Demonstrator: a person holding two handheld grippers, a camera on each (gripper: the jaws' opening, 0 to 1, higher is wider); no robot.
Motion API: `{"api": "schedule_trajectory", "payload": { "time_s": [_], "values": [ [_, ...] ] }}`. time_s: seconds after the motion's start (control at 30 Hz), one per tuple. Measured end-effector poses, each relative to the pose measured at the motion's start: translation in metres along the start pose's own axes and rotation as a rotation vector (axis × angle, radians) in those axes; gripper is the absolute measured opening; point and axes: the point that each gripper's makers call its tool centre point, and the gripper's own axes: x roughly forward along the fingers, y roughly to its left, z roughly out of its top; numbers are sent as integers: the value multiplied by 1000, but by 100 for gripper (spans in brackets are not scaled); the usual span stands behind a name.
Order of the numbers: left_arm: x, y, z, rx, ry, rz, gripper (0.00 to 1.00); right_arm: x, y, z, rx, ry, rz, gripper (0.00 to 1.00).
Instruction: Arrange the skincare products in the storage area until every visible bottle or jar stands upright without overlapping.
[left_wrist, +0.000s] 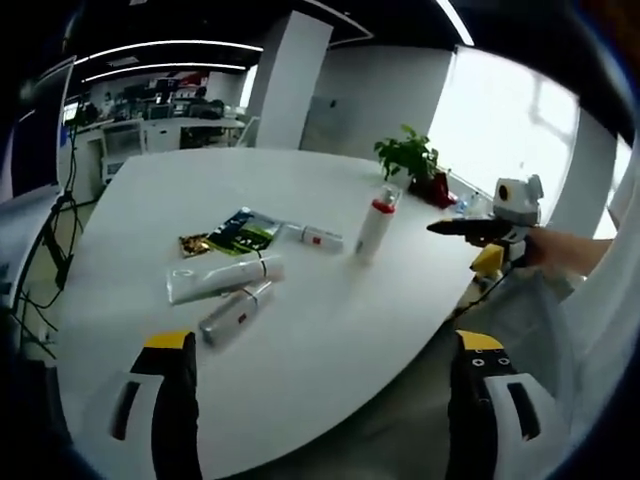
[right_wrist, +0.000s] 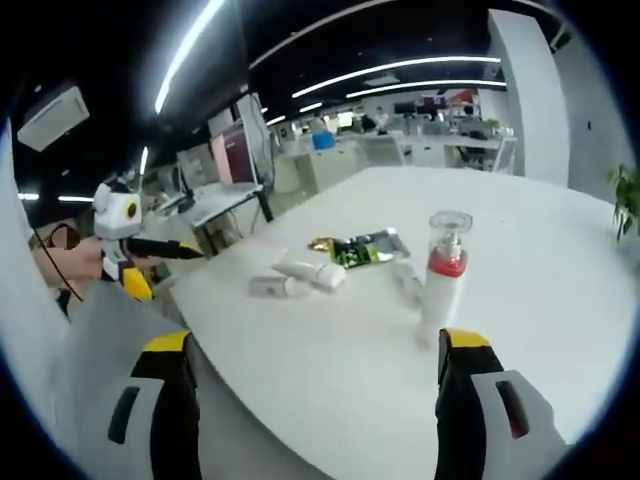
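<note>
Standing on white table (left_wrist: 330, 340): 1 bottle (left_wrist: 375, 226), seemingly.

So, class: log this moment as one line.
left gripper: open, off table | right gripper: open, near pump bottle | bottle: upright | tubes: lying flat | packet: flat | table

On the white table (left_wrist: 330, 330), a white pump bottle (left_wrist: 374, 226) with a red band and clear cap stands upright, while a small white tube (left_wrist: 315, 237), a larger white tube (left_wrist: 225, 277) and a silvery bottle (left_wrist: 235, 314) lie flat near a dark green sachet (left_wrist: 238, 232).
</note>
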Motion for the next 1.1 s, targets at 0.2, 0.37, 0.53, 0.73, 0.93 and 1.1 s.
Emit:
{"api": "schedule_trajectory", "payload": {
  "time_s": [0.2, 0.37, 0.53, 0.73, 0.93, 1.1],
  "values": [
    [-1, 1, 3, -29, -18, -9, 97, 9, 1, 9, -38, 23, 18, 96],
    [-1, 5, 3, -41, -27, -4, 96, 22, 0, 13, -73, 52, 40, 94],
    [-4, 7, 2, -49, -31, 7, 96, 37, 3, 19, -95, 66, 62, 92],
    [-6, 15, 0, -51, -27, 24, 96, 57, 2, 19, -115, 105, 83, 88],
    [-6, 18, 2, -51, -32, 30, 96, 74, 3, 23, -143, 142, 111, 85],
    [-5, 23, 0, -50, -25, 41, 96, 91, 6, 32, -170, 171, 138, 83]
  ]
}}
